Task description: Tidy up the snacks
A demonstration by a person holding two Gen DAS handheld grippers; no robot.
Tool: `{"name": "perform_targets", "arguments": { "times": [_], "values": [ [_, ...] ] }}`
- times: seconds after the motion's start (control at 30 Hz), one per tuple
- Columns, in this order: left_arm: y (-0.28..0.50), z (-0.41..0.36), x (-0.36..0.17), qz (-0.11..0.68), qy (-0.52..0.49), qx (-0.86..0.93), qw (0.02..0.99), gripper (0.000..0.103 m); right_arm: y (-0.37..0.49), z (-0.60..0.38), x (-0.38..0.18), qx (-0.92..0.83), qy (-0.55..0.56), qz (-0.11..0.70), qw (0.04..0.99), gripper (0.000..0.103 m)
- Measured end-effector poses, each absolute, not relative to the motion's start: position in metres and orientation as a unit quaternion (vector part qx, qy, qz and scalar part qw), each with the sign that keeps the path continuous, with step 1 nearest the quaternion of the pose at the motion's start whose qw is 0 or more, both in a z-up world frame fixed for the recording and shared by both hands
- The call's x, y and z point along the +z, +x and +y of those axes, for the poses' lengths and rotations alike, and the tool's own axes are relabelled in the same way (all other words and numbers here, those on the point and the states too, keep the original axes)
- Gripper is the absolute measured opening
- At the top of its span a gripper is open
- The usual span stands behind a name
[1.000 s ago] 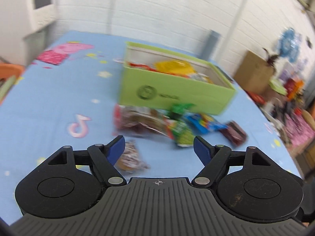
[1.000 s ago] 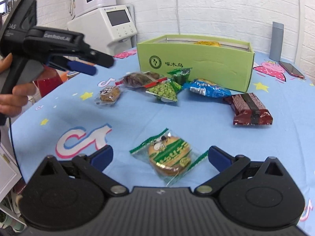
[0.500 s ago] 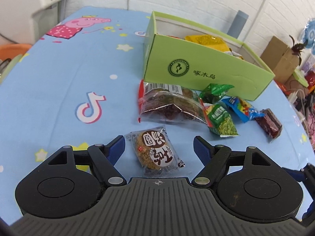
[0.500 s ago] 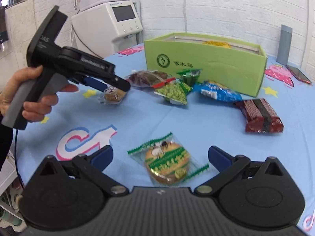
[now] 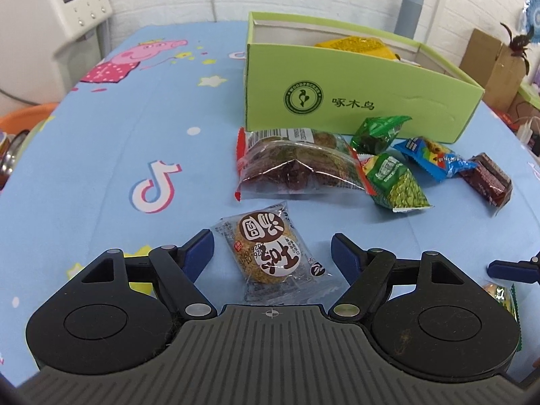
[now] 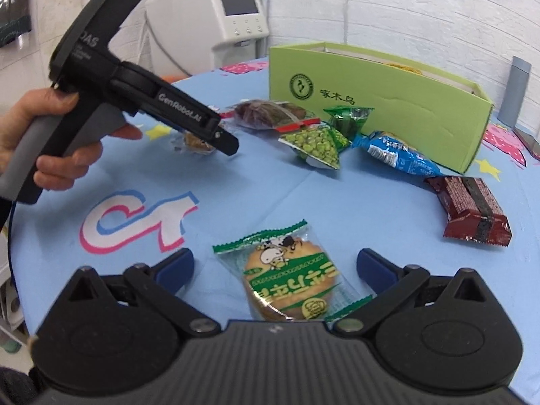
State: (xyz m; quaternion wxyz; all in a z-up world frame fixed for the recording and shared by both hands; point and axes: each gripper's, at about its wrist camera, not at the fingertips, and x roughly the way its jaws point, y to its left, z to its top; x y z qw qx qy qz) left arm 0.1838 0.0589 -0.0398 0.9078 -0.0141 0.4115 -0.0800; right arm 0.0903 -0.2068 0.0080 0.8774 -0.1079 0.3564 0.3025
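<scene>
My left gripper [image 5: 271, 248] stands open over a clear-wrapped round cake with a brown and white label [image 5: 268, 254], which lies between its blue pads without touching them. My right gripper [image 6: 275, 266] is open too, straddling a green-striped wrapped cookie [image 6: 292, 283] on the blue cloth. Behind them stands the open green box [image 5: 364, 99], [image 6: 388, 99] with a yellow packet [image 5: 357, 45] inside. In front of the box lie a red-edged bag of dark cakes [image 5: 297, 165], a green pea bag [image 5: 396, 184], a small green packet [image 5: 378, 133], a blue packet [image 5: 435, 157] and a dark red bar [image 5: 487, 179].
A hand holds the left gripper's grey handle [image 6: 60, 135] at the left of the right wrist view. A white appliance [image 6: 229, 17] stands beyond the table's far left edge, a grey bottle [image 6: 514, 92] behind the box. Bare blue cloth [image 5: 101, 155] lies left of the snacks.
The left gripper came down and forward over the round cake, which now sits between its pads. The right gripper edged closer to the striped cookie. Both jaws kept their width.
</scene>
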Motion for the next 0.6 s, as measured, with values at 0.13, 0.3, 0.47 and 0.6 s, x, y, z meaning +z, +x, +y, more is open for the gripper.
{"name": "perform_targets", "arguments": {
  "times": [0.13,0.3,0.47,0.6],
  "values": [
    [0.187,0.062,-0.038,0.416,-0.027,-0.079,0.906,0.066,0.105,-0.206,0.019,0.312,-0.132,0.408,0.848,0.102],
    [0.189,0.064,-0.037,0.42,-0.038,-0.078,0.903,0.066,0.097,-0.205,0.032,0.318,-0.176,0.392,0.845,0.102],
    [0.188,0.059,-0.039,0.415,-0.021,-0.076,0.906,0.066,0.098,-0.198,0.026,0.327,-0.208,0.395,0.833,0.102],
    [0.187,0.052,-0.041,0.404,0.021,-0.058,0.913,0.038,0.104,-0.203,0.025,0.326,-0.172,0.415,0.832,0.099]
  ]
}}
